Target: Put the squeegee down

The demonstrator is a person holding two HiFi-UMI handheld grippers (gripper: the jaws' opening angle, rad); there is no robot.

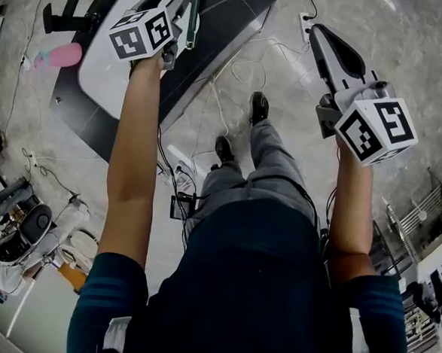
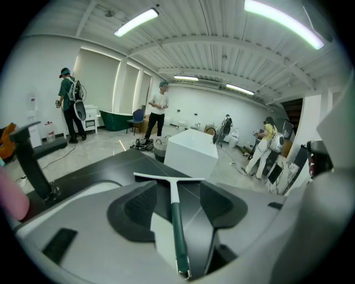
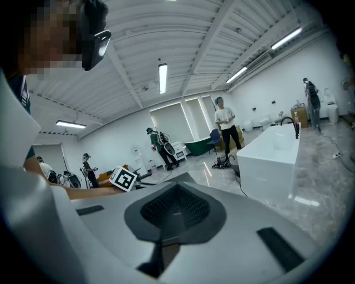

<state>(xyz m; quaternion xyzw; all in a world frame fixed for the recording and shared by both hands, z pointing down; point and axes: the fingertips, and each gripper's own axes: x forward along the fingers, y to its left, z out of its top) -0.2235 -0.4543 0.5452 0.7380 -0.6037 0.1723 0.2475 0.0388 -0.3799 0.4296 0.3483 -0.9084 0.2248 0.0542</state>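
My left gripper (image 2: 177, 194) stands spread wide, its pads clear of the squeegee (image 2: 176, 227); the squeegee lies on the dark board (image 2: 122, 163), lower middle of the left gripper view, green handle toward me, white blade across the far end; my right gripper (image 3: 176, 191) is pressed together on nothing; I judge the squeegee light and stiff, its handle smooth; mid-handle is where I would pinch, not the soft blade edge.

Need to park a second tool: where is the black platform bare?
Bare: the black platform right of the green-handled white squeegee. Crowded: its left end, by the pink rounded object and black bracket; white cables beside it.
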